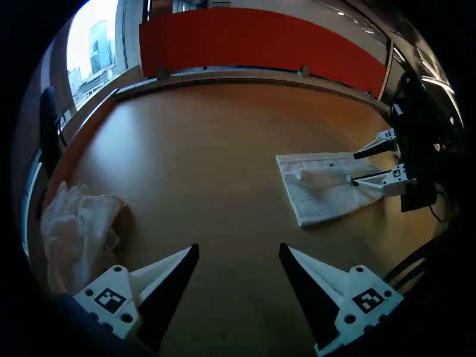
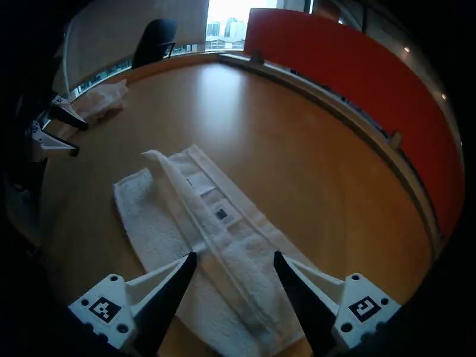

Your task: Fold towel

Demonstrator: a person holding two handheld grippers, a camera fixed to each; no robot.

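Observation:
A white towel (image 2: 202,238) lies flat on the wooden table (image 2: 285,143), folded lengthwise with a raised fold running along it and a small label on top. My right gripper (image 2: 235,257) hovers open over its near end, with the towel passing between the fingers. In the left gripper view the same towel (image 1: 324,187) sits at the right of the table, and the right gripper (image 1: 356,168) stands at its far edge. My left gripper (image 1: 238,250) is open over bare wood, well away from the towel.
A crumpled pile of white towels (image 1: 77,232) lies at the table's left edge, seen also as the pile (image 2: 101,98) far off. A red partition (image 1: 256,41) lines the table's back edge. A dark chair (image 2: 152,35) stands by the window.

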